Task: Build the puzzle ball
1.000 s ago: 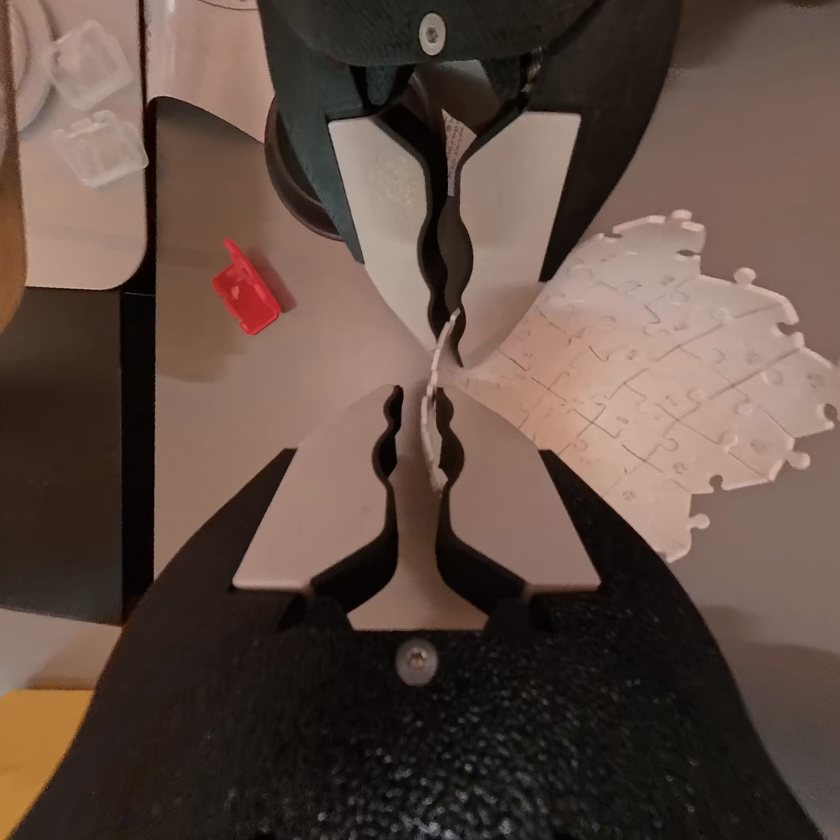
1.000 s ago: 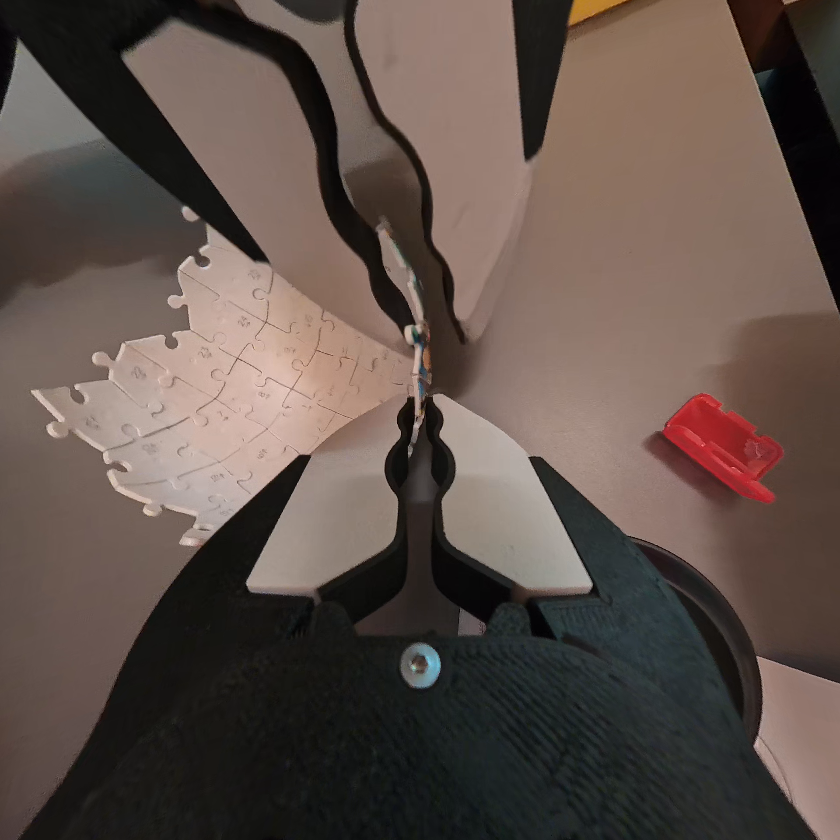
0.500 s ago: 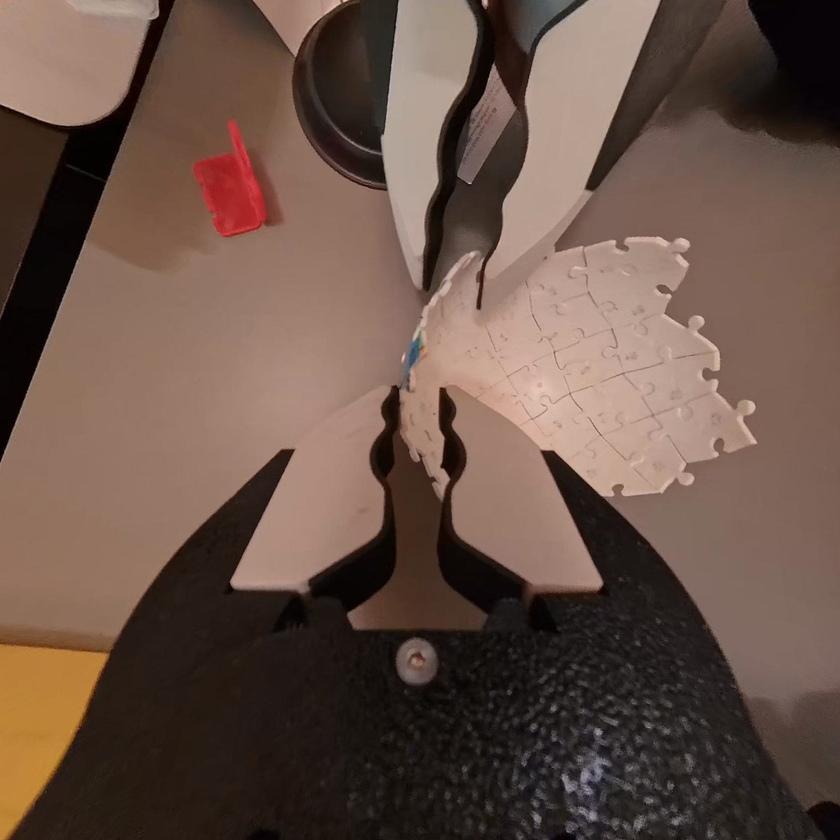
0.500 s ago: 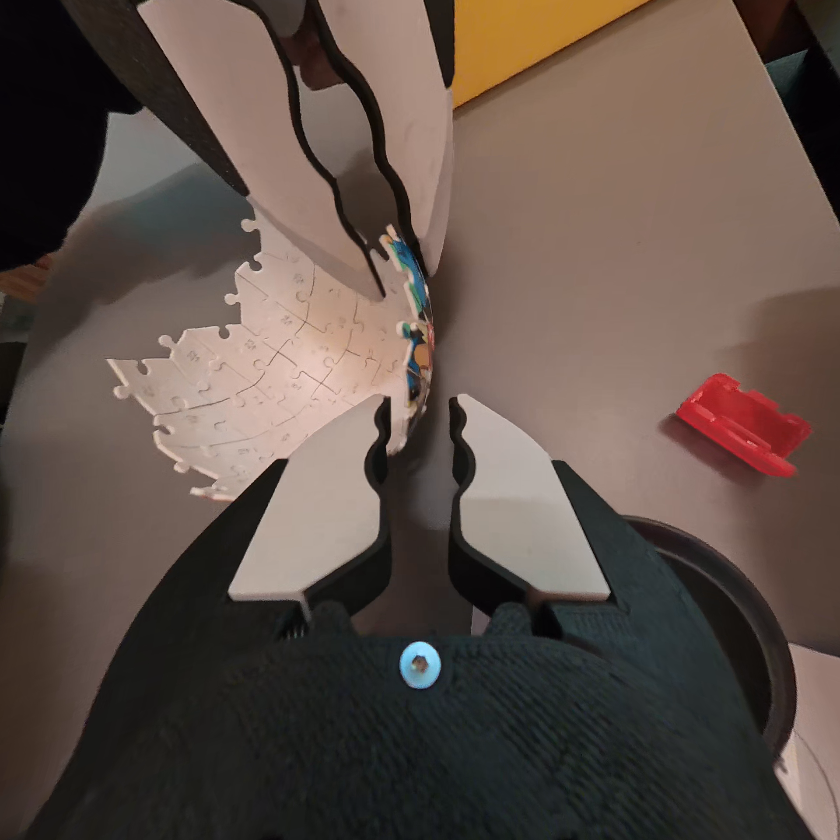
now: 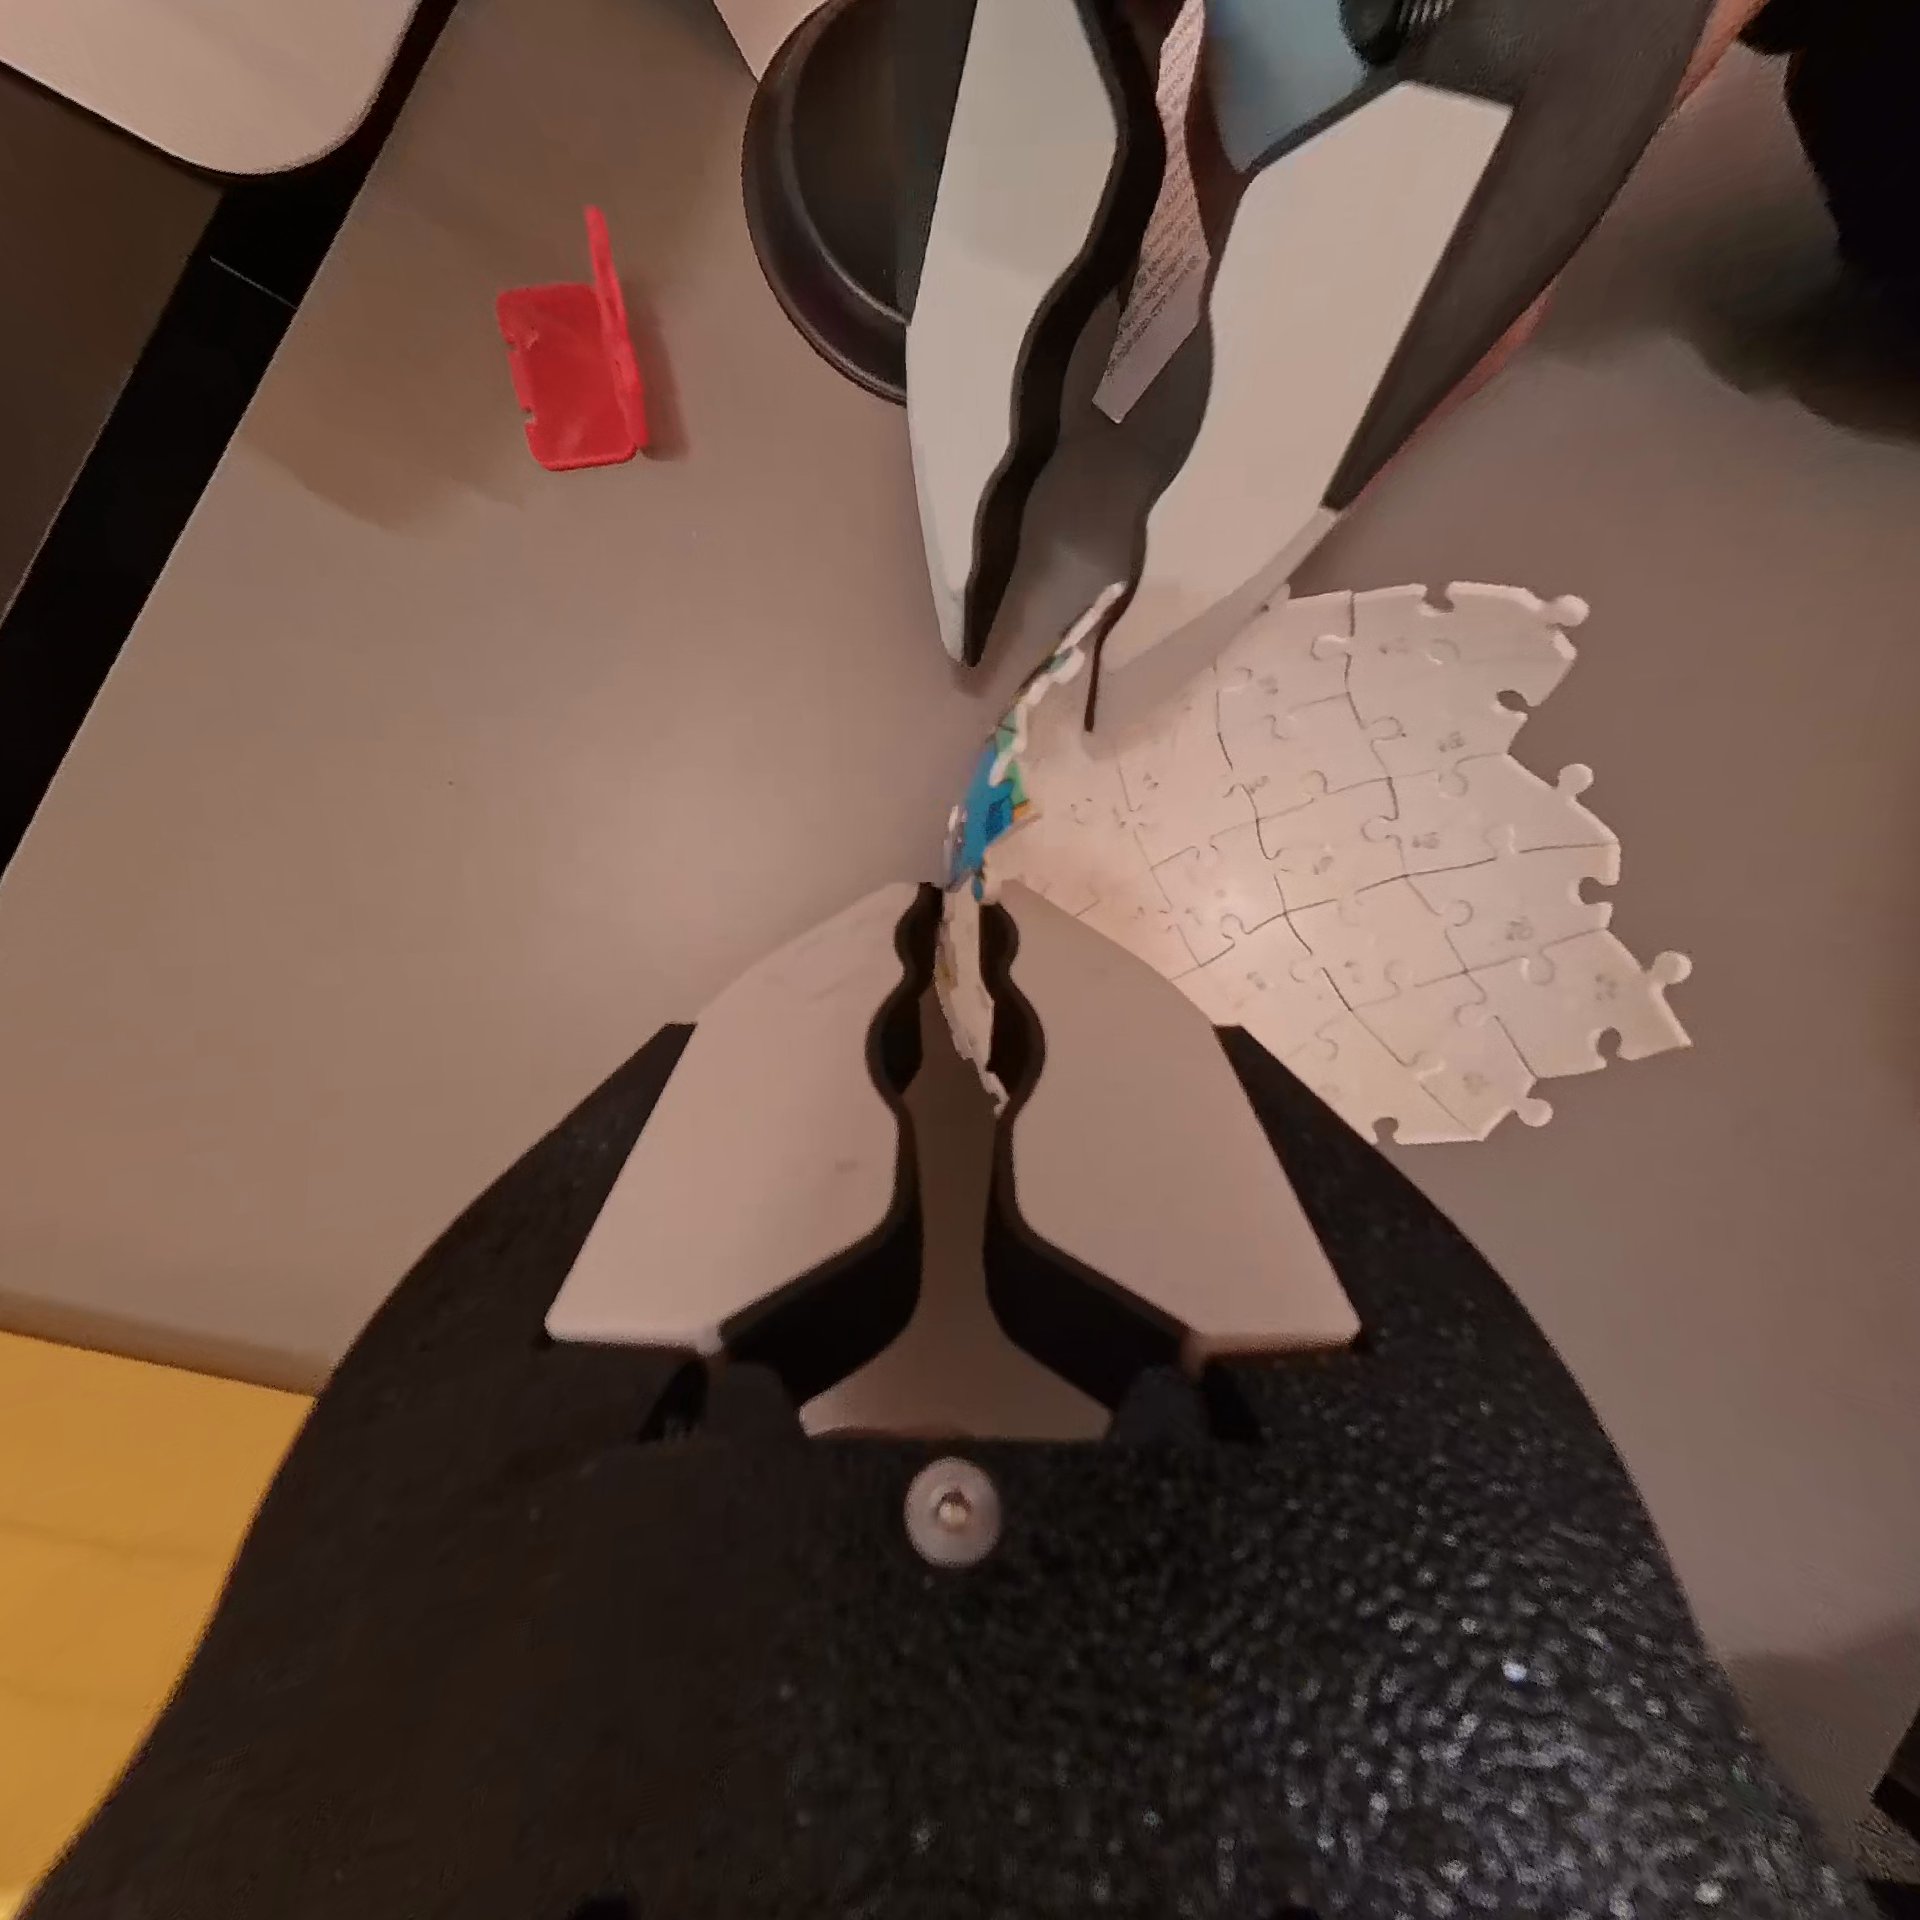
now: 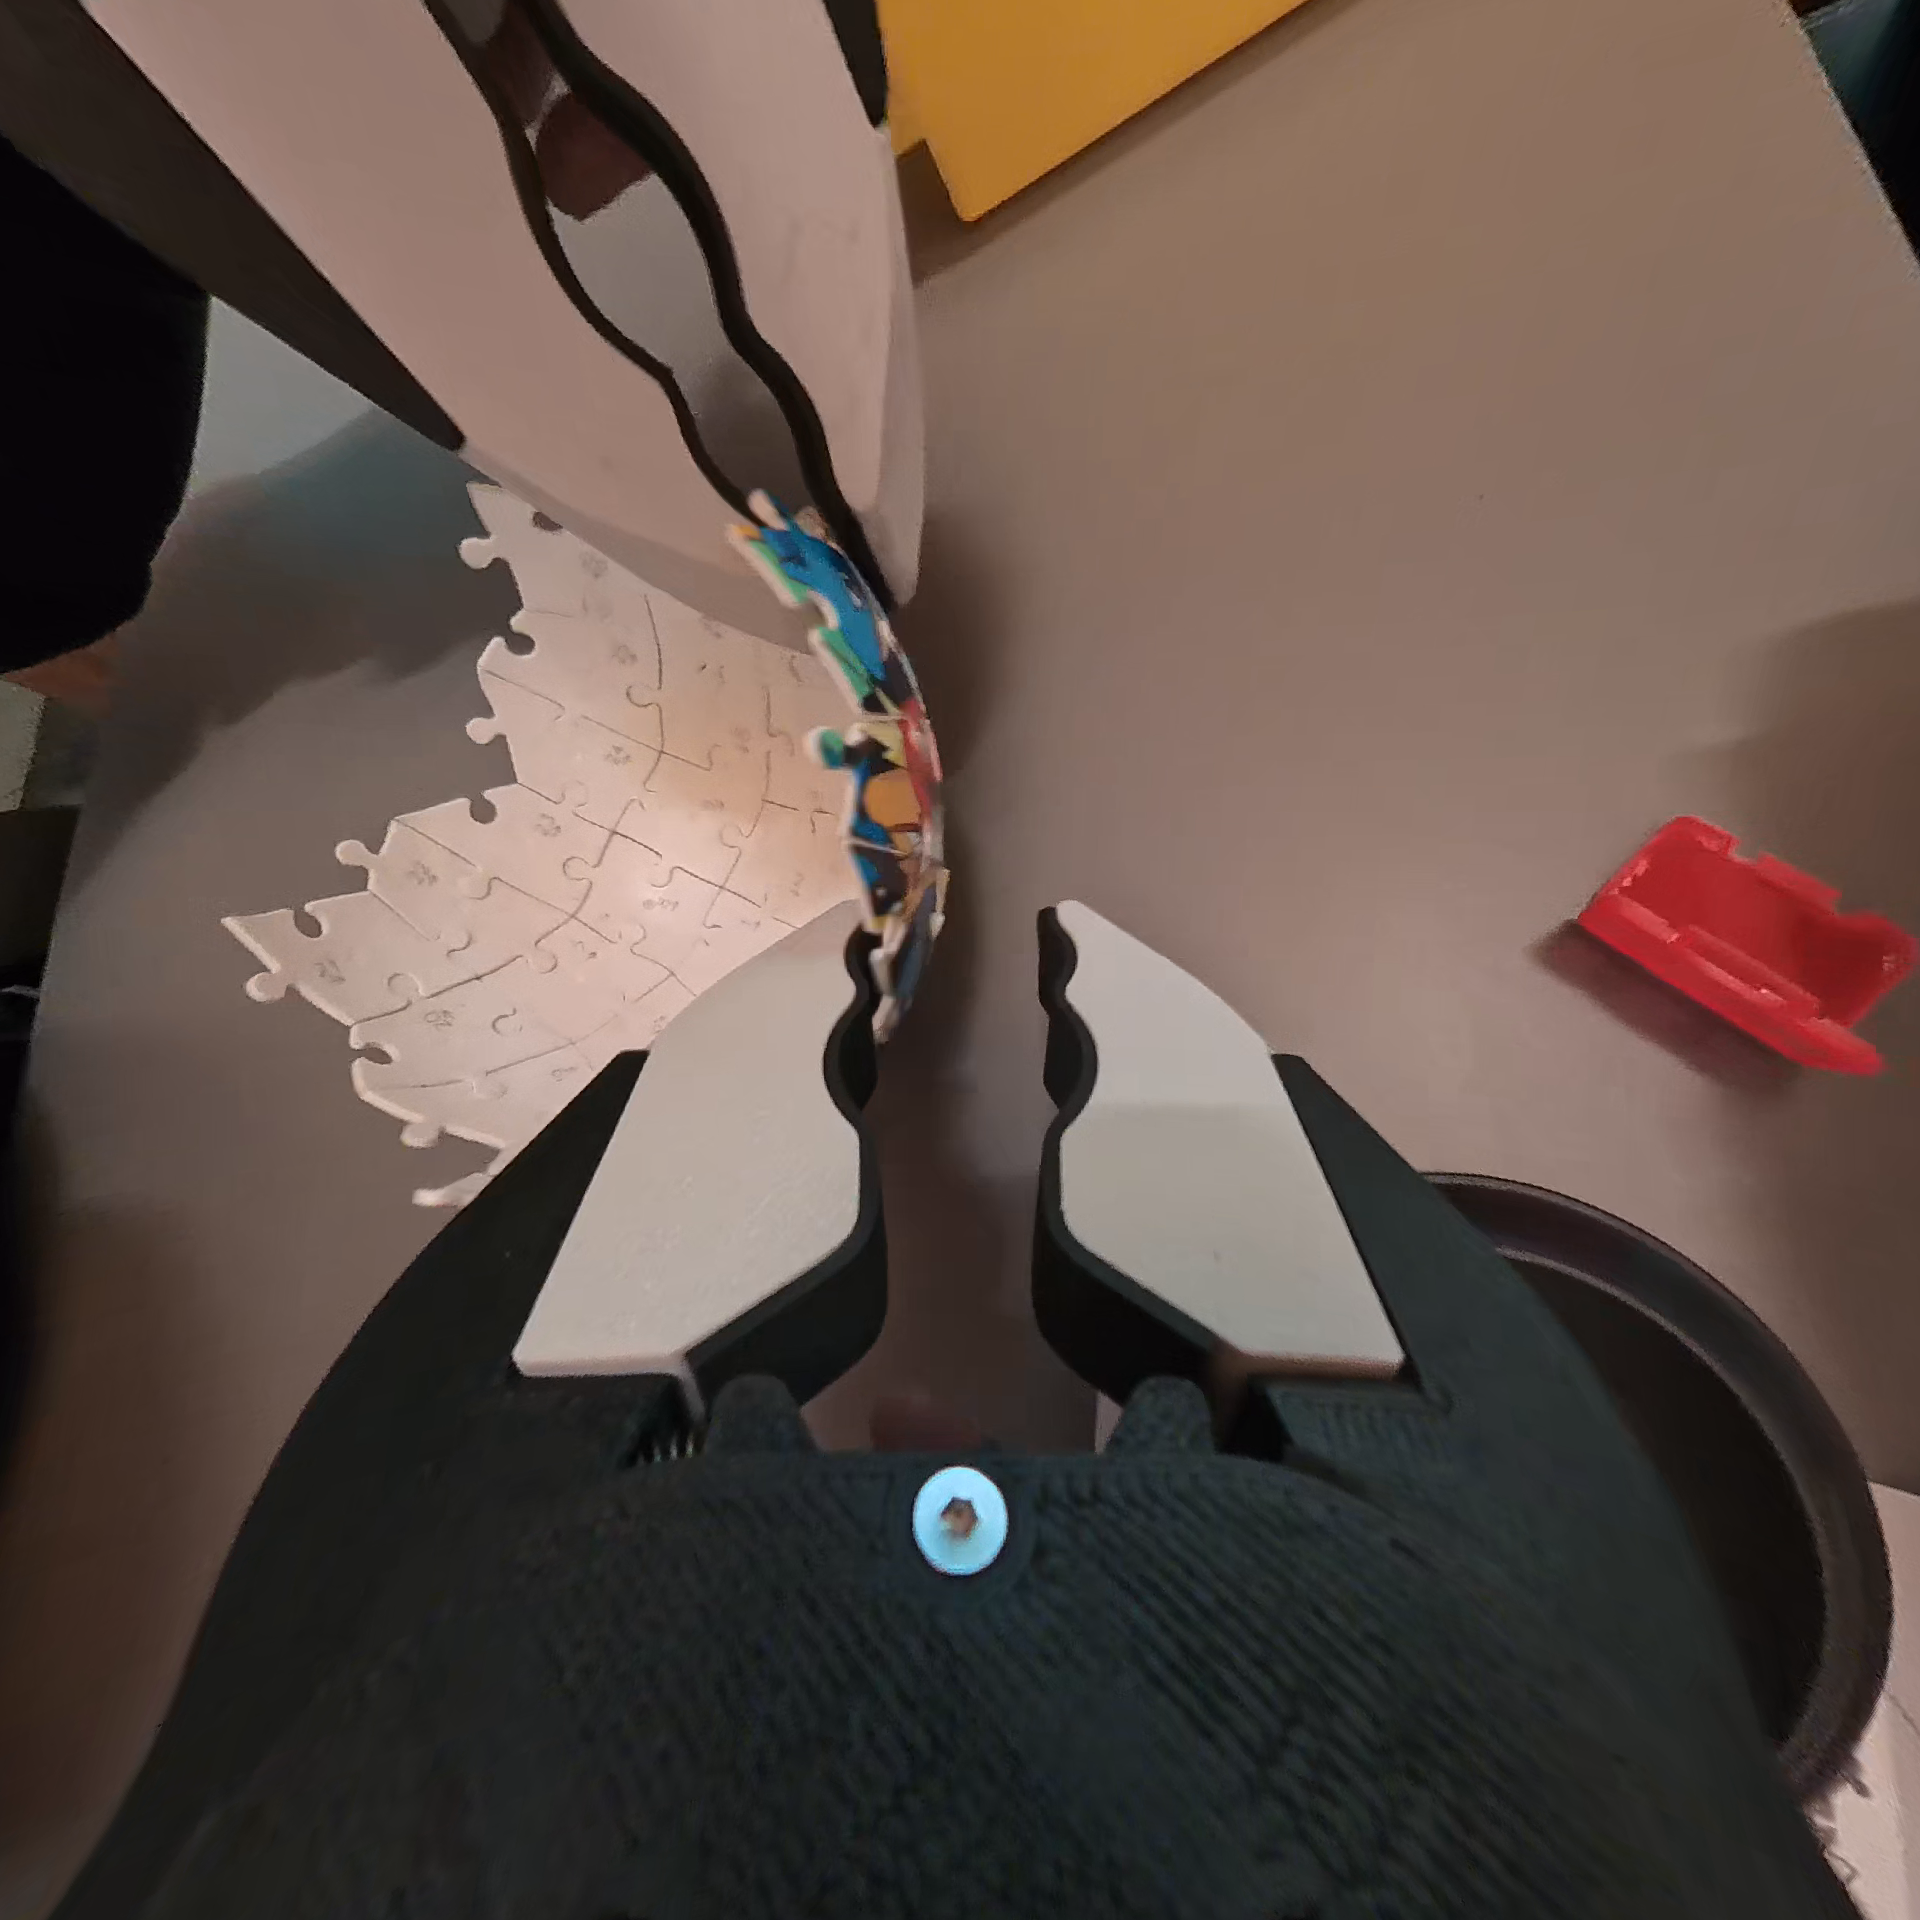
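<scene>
L gripper [image 5: 961, 914] clamped on shell [image 5: 1351, 883] edge, R gripper [image 6: 951, 935] jaws apart beside it; 1-point hold, pieces could pop loose.

**Curved puzzle shell pinched at its edge**

The left gripper [image 5: 961, 914] has its fingers closed on the near edge of a curved shell of joined puzzle pieces [image 5: 1351, 883], whose white numbered back faces the camera; a sliver of blue printed front shows at the rim. Opposite, the right gripper [image 5: 1034, 665] reaches in from the top with its jaws parted, one fingertip on each side of the shell's upper edge. On the grey table [image 5: 520, 831] lie a small red plastic case [image 5: 577, 379] and, farther back, a dark round container [image 5: 831, 239] partly hidden behind the right gripper. A yellow surface [image 5: 125, 1507] fills the lower left corner.
</scene>
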`<state>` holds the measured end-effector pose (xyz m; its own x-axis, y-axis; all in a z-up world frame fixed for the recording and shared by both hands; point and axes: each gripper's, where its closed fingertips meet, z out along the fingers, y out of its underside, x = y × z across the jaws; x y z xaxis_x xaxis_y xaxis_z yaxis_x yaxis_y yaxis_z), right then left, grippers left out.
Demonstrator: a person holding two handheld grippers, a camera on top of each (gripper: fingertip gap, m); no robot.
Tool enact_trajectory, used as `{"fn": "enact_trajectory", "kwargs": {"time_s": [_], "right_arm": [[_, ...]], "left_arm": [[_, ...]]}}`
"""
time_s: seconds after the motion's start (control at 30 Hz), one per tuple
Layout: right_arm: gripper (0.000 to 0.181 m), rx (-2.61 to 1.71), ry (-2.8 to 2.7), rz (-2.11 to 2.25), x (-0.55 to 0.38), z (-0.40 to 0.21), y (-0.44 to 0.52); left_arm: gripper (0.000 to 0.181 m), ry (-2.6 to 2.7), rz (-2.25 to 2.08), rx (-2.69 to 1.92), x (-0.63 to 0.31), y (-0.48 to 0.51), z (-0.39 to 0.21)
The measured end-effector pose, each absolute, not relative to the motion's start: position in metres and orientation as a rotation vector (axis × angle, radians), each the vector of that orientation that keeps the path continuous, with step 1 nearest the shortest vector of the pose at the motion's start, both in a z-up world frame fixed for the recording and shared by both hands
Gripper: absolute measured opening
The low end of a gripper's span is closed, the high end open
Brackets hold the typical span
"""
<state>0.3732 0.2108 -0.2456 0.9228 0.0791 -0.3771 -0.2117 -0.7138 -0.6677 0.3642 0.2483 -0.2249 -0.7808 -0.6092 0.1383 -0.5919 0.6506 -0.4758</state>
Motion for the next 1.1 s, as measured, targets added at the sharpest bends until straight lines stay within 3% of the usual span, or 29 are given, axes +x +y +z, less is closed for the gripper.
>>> {"fn": "enact_trajectory", "kwargs": {"time_s": [0.3,0.47,0.6,1.1], "right_arm": [[0.006,-2.322,0.067,0.533,0.369,-0.246,0.216],[0.012,-2.370,0.052,0.517,0.370,-0.245,0.217],[0.004,-2.410,0.041,0.511,0.368,-0.247,0.217],[0.004,-2.411,-0.124,0.327,0.363,-0.243,0.215]], "left_arm": [[0.005,2.744,-0.837,-1.169,0.361,0.250,-0.225],[0.005,2.678,-0.924,-1.250,0.360,0.245,-0.224],[0.005,2.628,-0.956,-1.297,0.359,0.244,-0.225],[0.005,2.674,-1.005,-1.269,0.351,0.242,-0.222]]}}
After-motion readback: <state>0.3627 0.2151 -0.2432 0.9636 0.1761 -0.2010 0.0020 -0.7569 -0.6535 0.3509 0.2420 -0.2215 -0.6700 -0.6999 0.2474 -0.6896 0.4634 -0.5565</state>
